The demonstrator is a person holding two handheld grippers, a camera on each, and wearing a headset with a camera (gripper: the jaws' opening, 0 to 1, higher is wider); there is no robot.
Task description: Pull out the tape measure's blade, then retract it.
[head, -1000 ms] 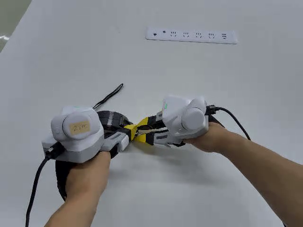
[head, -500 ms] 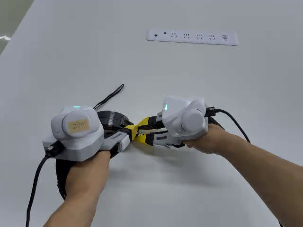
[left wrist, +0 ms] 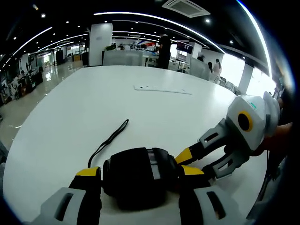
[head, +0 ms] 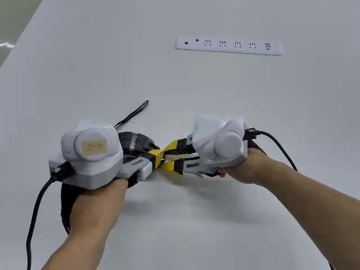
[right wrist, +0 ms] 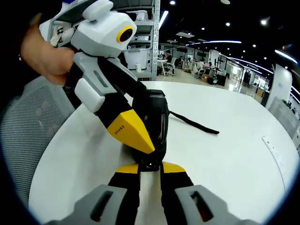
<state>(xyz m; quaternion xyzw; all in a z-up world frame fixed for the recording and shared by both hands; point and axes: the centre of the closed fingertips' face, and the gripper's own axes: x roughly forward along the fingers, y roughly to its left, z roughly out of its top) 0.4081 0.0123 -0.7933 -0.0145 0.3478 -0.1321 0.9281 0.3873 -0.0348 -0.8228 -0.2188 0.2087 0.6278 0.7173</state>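
A black tape measure [head: 134, 143] lies low over the white table [head: 169, 73], its black strap [head: 133, 113] trailing away from it. My left gripper [head: 145, 159] is shut on the case; in the left gripper view the tape measure [left wrist: 140, 178] sits between the yellow-tipped jaws of the left gripper [left wrist: 140, 171]. My right gripper [head: 167, 156] faces it from the right. In the right gripper view the right gripper [right wrist: 150, 167] has its yellow tips pinched on the blade's end, at the mouth of the tape measure [right wrist: 152, 117]. No length of blade shows between them.
A white power strip [head: 229, 45] lies at the far side of the table. A black cable [head: 277, 145] trails off the right gripper. In the background of the gripper views are an office hall, shelving and distant people.
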